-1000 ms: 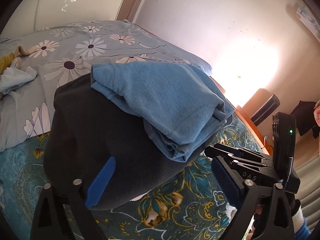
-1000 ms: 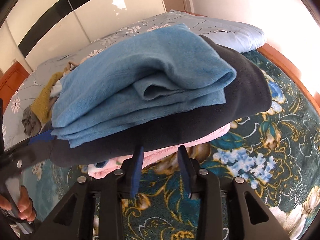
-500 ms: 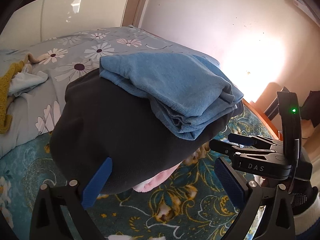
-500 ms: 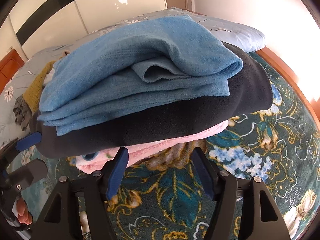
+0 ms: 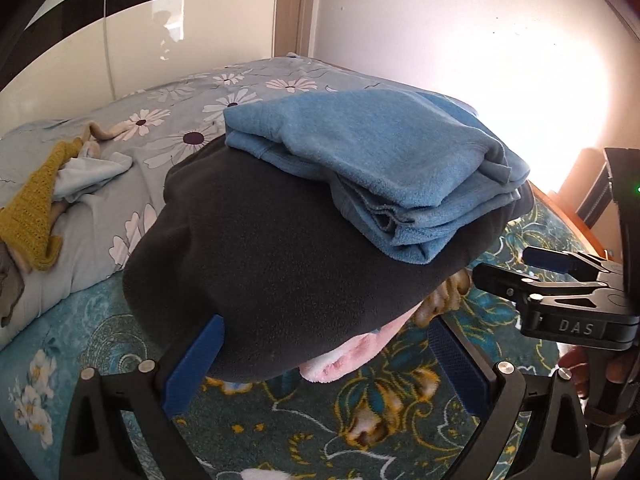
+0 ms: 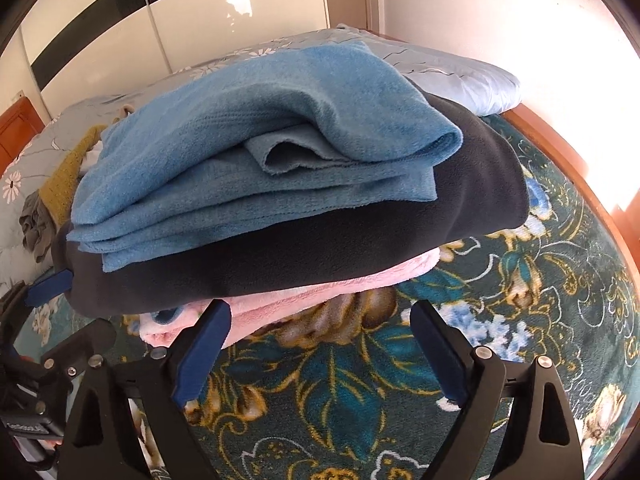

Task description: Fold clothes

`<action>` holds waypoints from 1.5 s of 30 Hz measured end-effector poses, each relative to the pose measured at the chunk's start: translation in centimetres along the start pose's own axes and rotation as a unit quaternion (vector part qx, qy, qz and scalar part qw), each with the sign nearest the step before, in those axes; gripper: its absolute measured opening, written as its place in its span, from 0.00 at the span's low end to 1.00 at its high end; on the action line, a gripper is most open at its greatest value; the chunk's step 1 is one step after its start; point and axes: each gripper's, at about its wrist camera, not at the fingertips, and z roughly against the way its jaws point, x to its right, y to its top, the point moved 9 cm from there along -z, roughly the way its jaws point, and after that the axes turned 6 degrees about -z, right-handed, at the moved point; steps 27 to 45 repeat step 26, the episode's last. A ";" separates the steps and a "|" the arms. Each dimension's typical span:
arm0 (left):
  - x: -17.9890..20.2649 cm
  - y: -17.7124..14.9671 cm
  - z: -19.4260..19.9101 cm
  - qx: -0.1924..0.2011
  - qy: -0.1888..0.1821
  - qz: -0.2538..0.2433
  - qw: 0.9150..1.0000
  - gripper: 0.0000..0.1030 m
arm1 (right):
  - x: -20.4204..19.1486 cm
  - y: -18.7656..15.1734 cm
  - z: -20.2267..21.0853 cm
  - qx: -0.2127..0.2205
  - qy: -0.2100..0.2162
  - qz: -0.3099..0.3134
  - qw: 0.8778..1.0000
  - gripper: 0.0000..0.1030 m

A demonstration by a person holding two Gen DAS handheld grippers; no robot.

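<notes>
A stack of folded clothes lies on the bed: a blue garment (image 5: pixel 372 164) on top, a black fleece (image 5: pixel 280 256) under it, a pink garment (image 5: pixel 344 360) at the bottom. The same stack shows in the right wrist view: blue garment (image 6: pixel 256 148), black fleece (image 6: pixel 360 248), pink garment (image 6: pixel 304 300). My left gripper (image 5: pixel 324 368) is open, its fingers astride the stack's near corner. My right gripper (image 6: pixel 320 352) is open and empty just in front of the stack's edge. It also shows in the left wrist view (image 5: pixel 560 280).
The stack sits on a teal floral blanket (image 6: pixel 400 400). A grey daisy-print duvet (image 5: pixel 168 136) lies behind, with a mustard knit garment (image 5: pixel 36 200) and other unfolded clothes on it. A pillow (image 6: pixel 460 80) and the wooden bed edge (image 6: pixel 568 176) are at the right.
My right gripper has opened from nearly shut to wide. Both grippers have drawn back a little from the stack, which stays in place.
</notes>
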 end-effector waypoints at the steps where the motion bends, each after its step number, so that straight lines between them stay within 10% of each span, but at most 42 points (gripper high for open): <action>1: 0.0 0.0 -0.1 -0.002 0.004 0.003 1.000 1.00 | 0.1 0.1 0.0 0.002 0.001 -0.003 1.000 0.89; 19: -0.4 0.0 -0.8 -0.019 0.085 0.062 0.994 1.00 | 0.7 -0.1 -0.5 -0.004 -0.008 -0.001 1.000 0.89; 45: -1.0 0.1 -0.9 -0.017 0.081 0.071 0.994 1.00 | 0.8 -0.2 -0.5 -0.005 -0.007 -0.004 1.000 0.89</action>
